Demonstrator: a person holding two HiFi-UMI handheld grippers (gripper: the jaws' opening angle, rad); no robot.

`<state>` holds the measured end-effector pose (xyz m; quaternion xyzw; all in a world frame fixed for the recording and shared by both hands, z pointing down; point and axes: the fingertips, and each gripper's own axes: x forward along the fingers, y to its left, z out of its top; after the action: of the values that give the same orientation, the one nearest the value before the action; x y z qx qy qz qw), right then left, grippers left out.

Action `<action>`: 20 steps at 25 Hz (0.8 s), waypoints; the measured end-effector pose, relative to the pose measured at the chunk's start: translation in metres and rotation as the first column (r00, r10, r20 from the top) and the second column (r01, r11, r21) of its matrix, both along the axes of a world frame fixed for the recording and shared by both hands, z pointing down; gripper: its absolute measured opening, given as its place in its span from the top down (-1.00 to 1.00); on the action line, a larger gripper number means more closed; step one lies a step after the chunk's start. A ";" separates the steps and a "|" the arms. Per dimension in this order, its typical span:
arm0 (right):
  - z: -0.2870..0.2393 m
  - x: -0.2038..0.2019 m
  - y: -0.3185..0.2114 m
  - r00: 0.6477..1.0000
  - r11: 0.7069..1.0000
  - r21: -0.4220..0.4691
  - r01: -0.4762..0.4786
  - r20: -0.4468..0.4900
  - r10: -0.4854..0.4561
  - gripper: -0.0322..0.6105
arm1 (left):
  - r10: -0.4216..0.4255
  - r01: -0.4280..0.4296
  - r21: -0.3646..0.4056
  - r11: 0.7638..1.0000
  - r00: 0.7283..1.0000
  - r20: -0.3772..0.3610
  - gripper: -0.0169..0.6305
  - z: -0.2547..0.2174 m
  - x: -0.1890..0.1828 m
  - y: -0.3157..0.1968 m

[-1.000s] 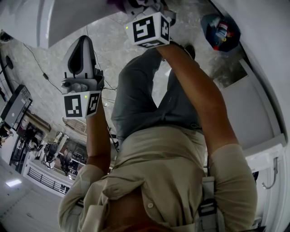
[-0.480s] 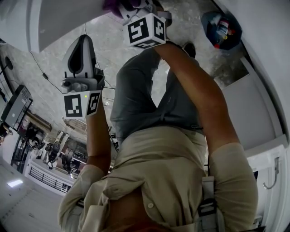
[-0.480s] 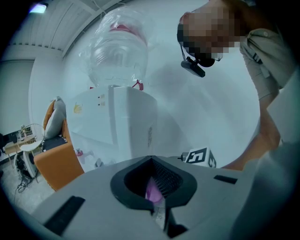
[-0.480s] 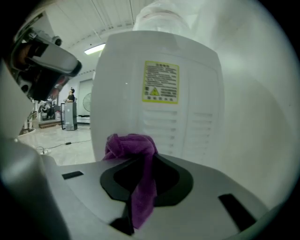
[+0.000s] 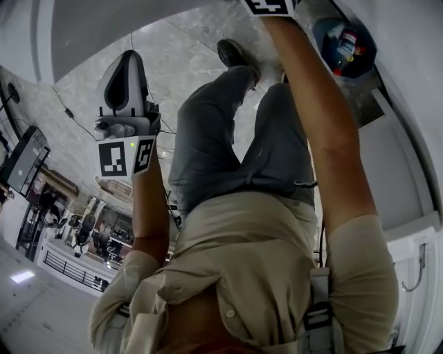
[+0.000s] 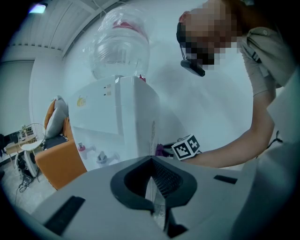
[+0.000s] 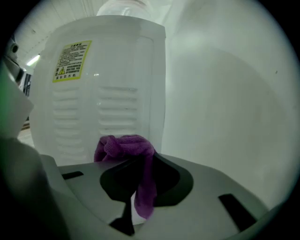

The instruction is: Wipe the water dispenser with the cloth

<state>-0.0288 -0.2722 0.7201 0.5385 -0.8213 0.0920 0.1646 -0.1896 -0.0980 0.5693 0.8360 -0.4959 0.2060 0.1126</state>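
Right gripper view: tall white plastic water dispenser (image 7: 103, 93) is showing its ribbed, vented panel. Crumpled purple cloth (image 7: 124, 146) is sitting close to it; contact unclear. Right tool (image 7: 139, 163) is clamping the cloth. Left tool (image 6: 152, 165) is idling, jaws together, empty. Risk: ribs snagging the bunched cloth and pulling it free.

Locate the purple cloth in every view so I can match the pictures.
Head view: not in it; only a marker cube shows, at the top edge.
Left gripper view: the purple cloth sits at centre, left of that cube, beside the white water dispenser.
Right gripper view: lower centre, clamped in the right gripper.
Shared landmark: the dispenser, in both gripper views.
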 end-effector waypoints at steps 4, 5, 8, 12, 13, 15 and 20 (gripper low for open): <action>0.002 -0.011 0.007 0.999 0.999 0.009 0.041 -0.008 -0.041 0.70 | -0.008 0.008 -0.008 1.000 1.000 -0.002 0.90 0.006 -0.003 0.000; 0.002 -0.019 0.014 0.998 0.998 0.012 0.060 -0.008 -0.060 0.70 | -0.008 0.008 -0.008 1.000 1.000 -0.003 0.90 0.006 -0.003 0.000; 0.004 -0.050 0.043 0.992 0.992 0.005 0.124 0.004 -0.124 0.70 | -0.004 0.004 -0.010 1.000 1.000 -0.008 0.90 0.007 0.000 0.000; 0.013 -0.103 0.096 0.963 0.962 -0.022 0.270 0.020 -0.270 0.70 | -0.002 0.002 -0.013 1.000 1.000 -0.011 0.90 0.010 0.003 -0.002; 0.015 -0.114 0.108 0.953 0.953 -0.025 0.302 0.028 -0.302 0.70 | -0.002 0.002 -0.014 1.000 1.000 -0.011 0.90 0.011 0.004 -0.002; 0.018 -0.129 0.125 0.937 0.937 -0.030 0.348 0.040 -0.347 0.70 | 0.000 0.000 -0.015 1.000 1.000 -0.010 0.90 0.012 0.006 -0.003; 0.029 -0.136 0.131 0.920 0.919 -0.033 0.393 0.029 -0.392 0.70 | 0.001 -0.001 -0.019 1.000 1.000 -0.006 0.90 0.016 0.006 -0.006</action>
<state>-0.1647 -0.1415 0.7491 0.3588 -0.9122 0.0787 0.1812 -0.1841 -0.1037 0.5854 0.8356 -0.4933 0.2085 0.1219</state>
